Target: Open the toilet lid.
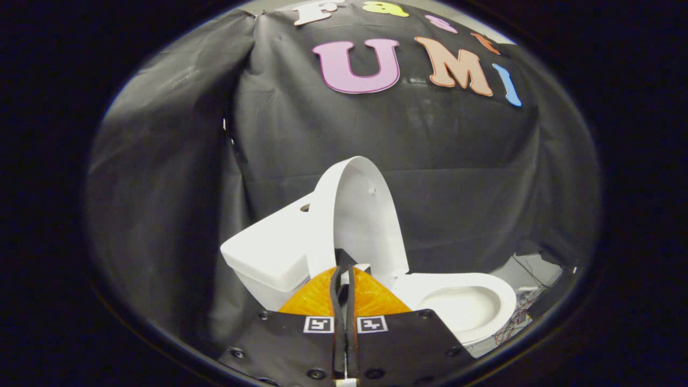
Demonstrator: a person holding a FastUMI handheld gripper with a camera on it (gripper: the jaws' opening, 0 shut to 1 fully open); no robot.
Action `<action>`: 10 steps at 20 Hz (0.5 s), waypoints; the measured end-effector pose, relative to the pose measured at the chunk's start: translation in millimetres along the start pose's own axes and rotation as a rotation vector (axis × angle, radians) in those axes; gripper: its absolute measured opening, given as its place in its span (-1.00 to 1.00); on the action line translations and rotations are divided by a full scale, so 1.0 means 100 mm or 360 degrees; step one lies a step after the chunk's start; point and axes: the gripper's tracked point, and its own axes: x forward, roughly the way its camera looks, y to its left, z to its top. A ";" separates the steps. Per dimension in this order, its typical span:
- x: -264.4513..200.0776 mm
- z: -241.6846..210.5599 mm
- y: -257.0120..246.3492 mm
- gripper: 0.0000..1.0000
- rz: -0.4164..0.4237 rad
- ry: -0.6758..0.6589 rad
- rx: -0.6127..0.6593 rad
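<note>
With fingers pressed together, empty, hand-held gripper (344, 269) sits just before upright toilet lid (360, 215).

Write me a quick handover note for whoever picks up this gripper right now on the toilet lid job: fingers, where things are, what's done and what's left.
Gripper: the two orange fingers with black pads are closed together, with nothing between them, tips just in front of the lid's lower edge.
White plastic toilet lid: raised, standing upright against the white ceramic tank behind it.
White toilet seat and bowl: exposed, beyond the fingers to the right; seat down.
Done: the lid looks fully opened.
Left: probably just draw the gripper back; check that the lid stays up by itself.
</note>
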 end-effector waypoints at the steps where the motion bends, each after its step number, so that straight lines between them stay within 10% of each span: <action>1: -0.01 0.00 0.00 -0.97 -0.0021 -0.0011 -0.0012; 7: 0.00 0.00 0.19 -0.66 0.0086 -0.0042 -0.0119; 10: 0.00 0.01 0.30 0.04 0.0190 -0.0027 -0.0073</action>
